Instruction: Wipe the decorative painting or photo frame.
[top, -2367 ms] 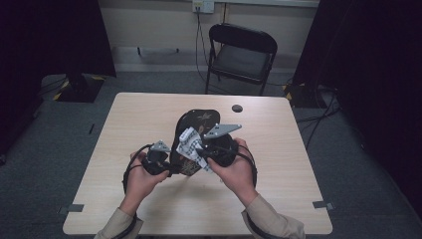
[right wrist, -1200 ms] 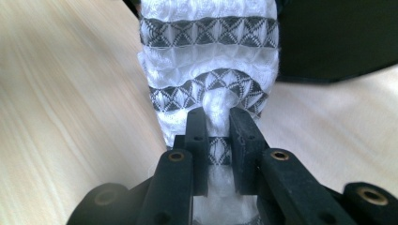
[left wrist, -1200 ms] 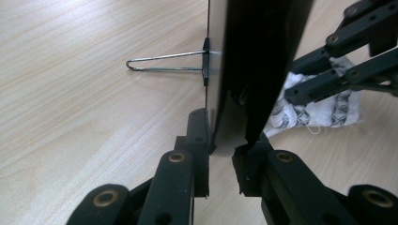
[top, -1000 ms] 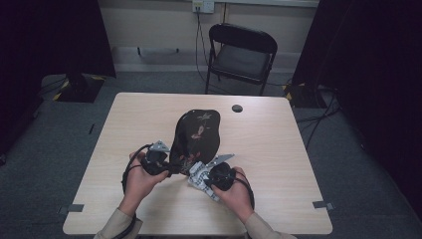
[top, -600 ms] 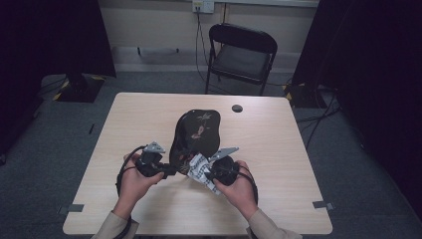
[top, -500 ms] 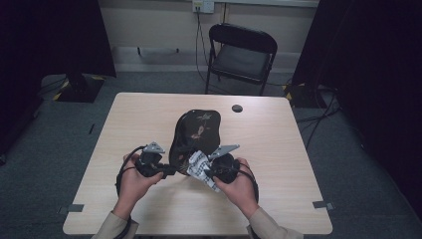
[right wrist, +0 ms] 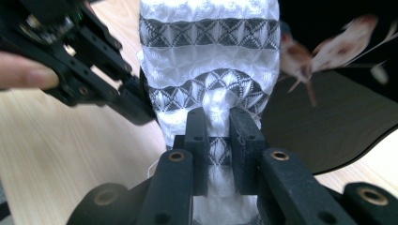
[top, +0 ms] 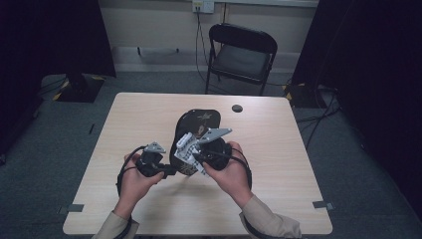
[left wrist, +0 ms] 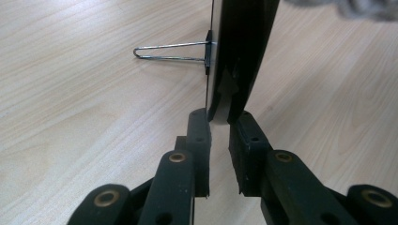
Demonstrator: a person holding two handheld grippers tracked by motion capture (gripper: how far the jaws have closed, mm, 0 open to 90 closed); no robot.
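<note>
While both hands are working at the table's near edge, the scene is reading so:

Left gripper (top: 150,162): at seven o'clock of the table (top: 298,149), jaws pinching the near edge of the black board (left wrist: 241,51), which is standing on edge with a wire clip handle (left wrist: 171,50) jutting from it.
Right gripper (top: 211,152): just beside at five o'clock, jaws pressing on the white patterned cloth (right wrist: 211,70).
Cloth: lying against the board's near end, grey triangle bands showing.
Board: stretching toward twelve o'clock, floral print on it.
Writing: none is readable.
Black disc (top: 237,108): sitting at one o'clock.
Folding chair (top: 241,55): standing beyond the table.
</note>
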